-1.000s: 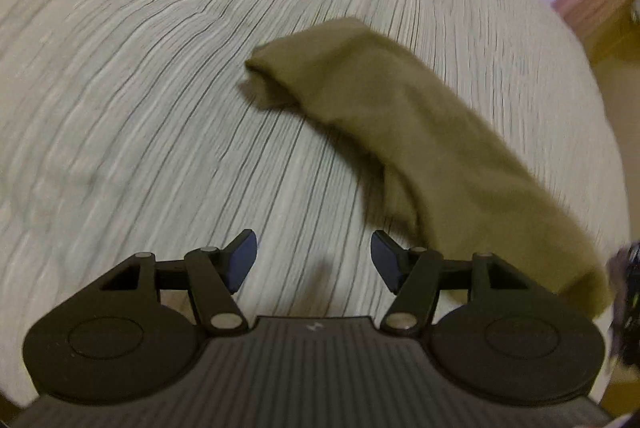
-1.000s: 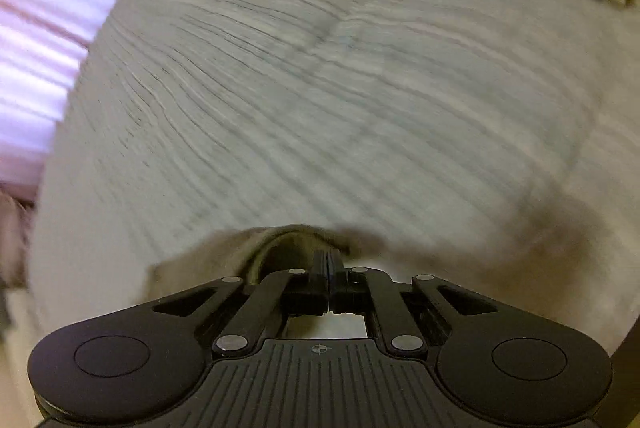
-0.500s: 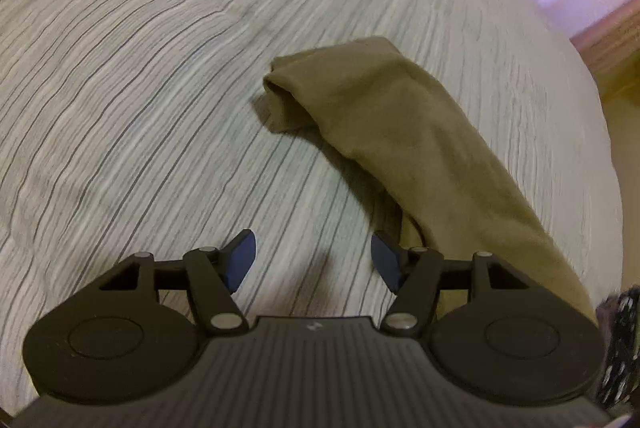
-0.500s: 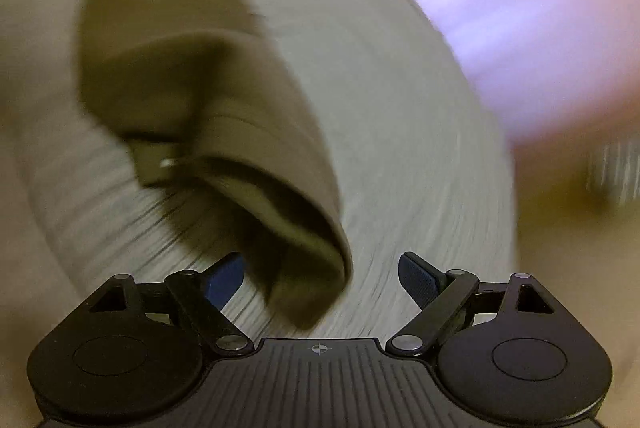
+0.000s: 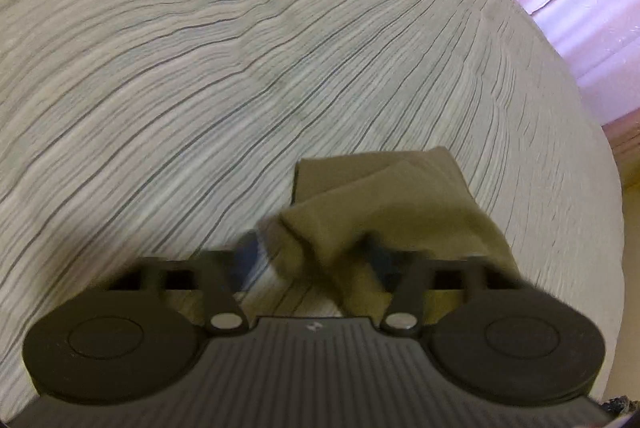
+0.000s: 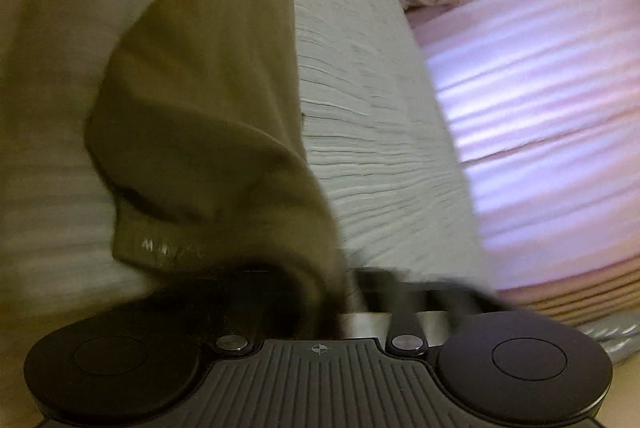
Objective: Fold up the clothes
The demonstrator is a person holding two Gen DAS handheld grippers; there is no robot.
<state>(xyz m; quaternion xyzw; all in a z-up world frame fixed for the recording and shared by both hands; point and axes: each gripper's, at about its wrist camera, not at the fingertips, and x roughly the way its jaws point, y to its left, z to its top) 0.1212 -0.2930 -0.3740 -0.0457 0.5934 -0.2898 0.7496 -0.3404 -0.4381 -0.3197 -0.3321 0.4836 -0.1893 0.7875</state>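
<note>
An olive-green garment (image 5: pixel 384 195) lies in a long narrow strip on the bed (image 5: pixel 200 67), over its striped, crinkled grey-white cover. In the left wrist view one end of it is a folded, layered flap with a squared corner, and that end sits right between the spread fingers of the left tool (image 5: pixel 312 260); the fingers look apart with cloth bunched between them, though motion blur smears them. The right wrist view shows the strip running away up the frame, smooth and matte, with a hem band near the camera carrying small pale lettering, too blurred to read. The near end droops over the right tool (image 6: pixel 344 292); its fingers are blurred and partly covered, so I cannot tell whether it grips. A pink-lit curtain (image 6: pixel 540 107) hangs beside the bed.
</note>
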